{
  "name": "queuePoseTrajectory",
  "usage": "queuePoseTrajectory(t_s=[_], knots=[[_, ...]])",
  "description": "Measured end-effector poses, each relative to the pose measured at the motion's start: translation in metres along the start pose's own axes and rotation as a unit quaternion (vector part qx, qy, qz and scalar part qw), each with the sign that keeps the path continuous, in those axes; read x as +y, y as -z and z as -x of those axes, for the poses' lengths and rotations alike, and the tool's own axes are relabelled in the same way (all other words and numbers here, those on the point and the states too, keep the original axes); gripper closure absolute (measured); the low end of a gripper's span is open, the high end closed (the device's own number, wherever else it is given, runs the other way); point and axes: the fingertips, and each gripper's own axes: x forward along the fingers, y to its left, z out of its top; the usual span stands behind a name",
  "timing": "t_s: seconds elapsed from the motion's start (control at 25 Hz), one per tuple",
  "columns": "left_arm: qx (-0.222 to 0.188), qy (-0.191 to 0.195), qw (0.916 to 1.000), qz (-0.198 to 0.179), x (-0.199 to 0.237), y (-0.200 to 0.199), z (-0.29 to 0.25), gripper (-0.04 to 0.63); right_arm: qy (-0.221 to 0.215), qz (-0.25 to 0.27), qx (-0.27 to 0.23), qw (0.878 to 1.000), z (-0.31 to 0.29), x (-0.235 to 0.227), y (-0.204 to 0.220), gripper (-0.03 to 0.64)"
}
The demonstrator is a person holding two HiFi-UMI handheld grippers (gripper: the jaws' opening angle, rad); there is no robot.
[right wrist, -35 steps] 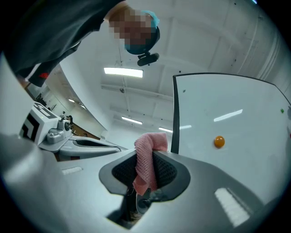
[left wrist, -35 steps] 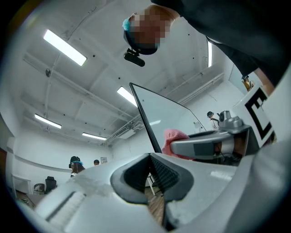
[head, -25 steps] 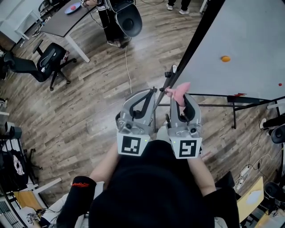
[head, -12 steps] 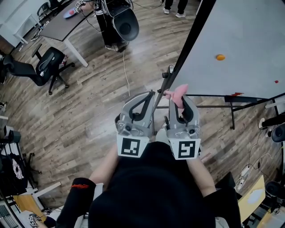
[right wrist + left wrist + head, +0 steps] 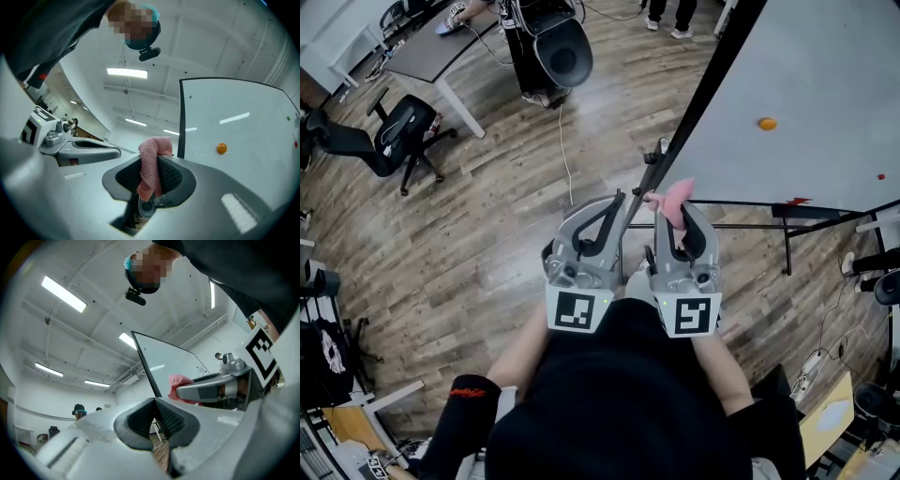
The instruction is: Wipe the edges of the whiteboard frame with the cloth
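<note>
A pink cloth (image 5: 674, 199) sticks out from my right gripper (image 5: 675, 212), which is shut on it; in the right gripper view the pink cloth (image 5: 152, 166) hangs folded between the dark pads. The cloth's tip lies close to the black frame edge (image 5: 698, 96) of the whiteboard (image 5: 825, 103), near its lower corner; contact cannot be told. My left gripper (image 5: 617, 199) is shut with nothing in it, its tip right beside the same black frame. In the left gripper view the frame edge (image 5: 145, 369) rises just past the closed jaws, with the cloth (image 5: 181, 382) to the right.
An orange magnet (image 5: 767, 124) and a small red dot (image 5: 880, 176) sit on the board. The board's black stand legs (image 5: 787, 221) run along the wooden floor. A desk (image 5: 441, 47), office chair (image 5: 389, 131) and a black bin (image 5: 561, 52) stand farther off.
Both grippers have stayed almost still beside the frame's lower corner. The view has shifted slightly; the cloth remains held.
</note>
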Motion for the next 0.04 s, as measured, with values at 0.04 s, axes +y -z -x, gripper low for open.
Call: queuePoseTrajectory(t_s=[0.04], knots=[[0.001,0.000,1.0000,-0.001,0.0001,-0.0004,0.0022,0.595,0.000,0.000,0.000,1.000,0.0010,0.0017,-0.0009,0.555]])
